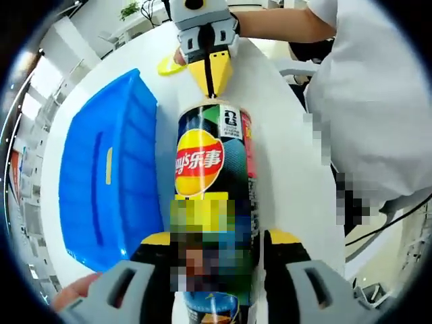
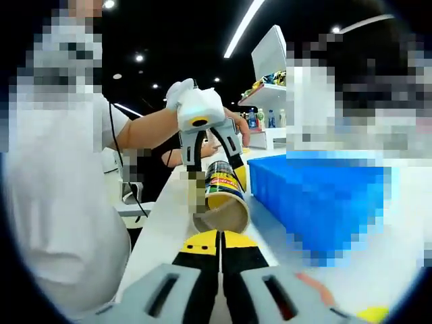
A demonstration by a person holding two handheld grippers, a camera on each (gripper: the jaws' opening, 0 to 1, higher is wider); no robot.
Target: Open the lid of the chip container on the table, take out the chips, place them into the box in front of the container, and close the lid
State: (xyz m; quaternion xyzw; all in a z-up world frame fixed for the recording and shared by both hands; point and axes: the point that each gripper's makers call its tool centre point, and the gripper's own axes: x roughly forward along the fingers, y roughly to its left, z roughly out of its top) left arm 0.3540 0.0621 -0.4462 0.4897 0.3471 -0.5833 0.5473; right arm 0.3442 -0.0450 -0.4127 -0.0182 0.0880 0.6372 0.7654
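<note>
Chips stay inside one tall dark cylindrical chip can with a red-and-yellow logo (image 1: 214, 162), which I hold lying on its side over the white table (image 1: 283, 169), my left gripper (image 1: 216, 266) with its jaws clamped around the can's lower body. My right gripper (image 1: 210, 71) sits at the can's open mouth (image 2: 226, 214), jaws pressed together. One blue plastic box (image 1: 108, 175) lies just beside the can. One yellow plastic lid (image 1: 169, 65) rests on the table near the far edge, apart from the can. Bare table runs past the can's other side to a person in white.
</note>
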